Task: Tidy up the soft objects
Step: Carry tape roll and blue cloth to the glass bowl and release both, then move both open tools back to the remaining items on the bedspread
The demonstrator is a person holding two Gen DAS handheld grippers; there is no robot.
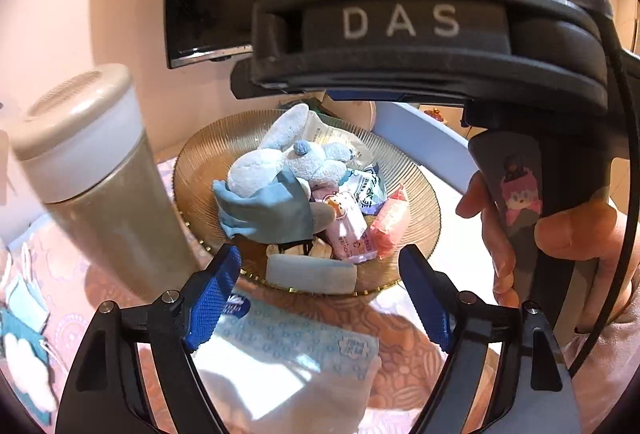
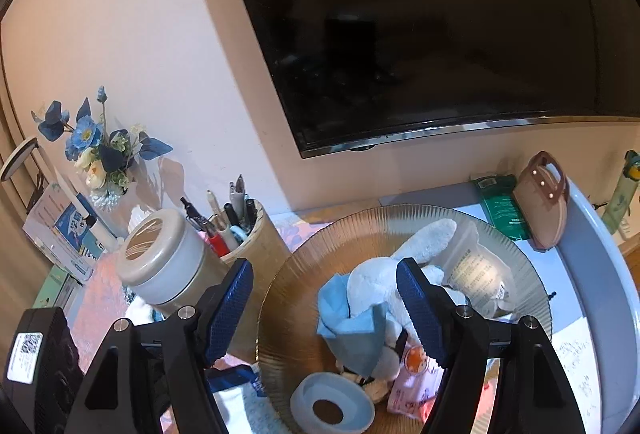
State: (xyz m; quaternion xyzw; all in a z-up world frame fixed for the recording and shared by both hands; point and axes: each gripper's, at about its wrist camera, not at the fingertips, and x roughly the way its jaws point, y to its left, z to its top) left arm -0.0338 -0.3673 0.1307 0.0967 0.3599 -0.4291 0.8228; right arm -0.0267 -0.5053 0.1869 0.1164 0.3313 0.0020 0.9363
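Observation:
A ribbed amber glass bowl (image 2: 280, 274) holds a pale blue plush bunny (image 2: 372, 286), a blue cloth (image 2: 352, 330) draped over it, a white pouch (image 2: 476, 274) and pink snack packets (image 2: 412, 382). My right gripper (image 2: 326, 310) hovers open over the bowl, and its pads touch nothing. In the left wrist view, the same bowl (image 1: 192, 170), bunny (image 1: 260, 170) and cloth (image 1: 264, 210) lie ahead of my open left gripper (image 1: 320, 298). That gripper is above a blue-dotted tissue pack (image 1: 288, 346). A pale blue ring (image 1: 312, 274) leans at the bowl's near rim. A hand (image 1: 560, 234) holds the right gripper's black housing (image 1: 400, 26) above the bowl.
A beige lidded canister (image 2: 168, 266) and a pen holder (image 2: 248, 246) stand left of the bowl. A dark TV (image 2: 420, 34) hangs on the wall behind. Blue flowers (image 2: 96, 150) are at far left. A brown bag (image 2: 542, 202) and a green packet (image 2: 500, 206) sit at back right.

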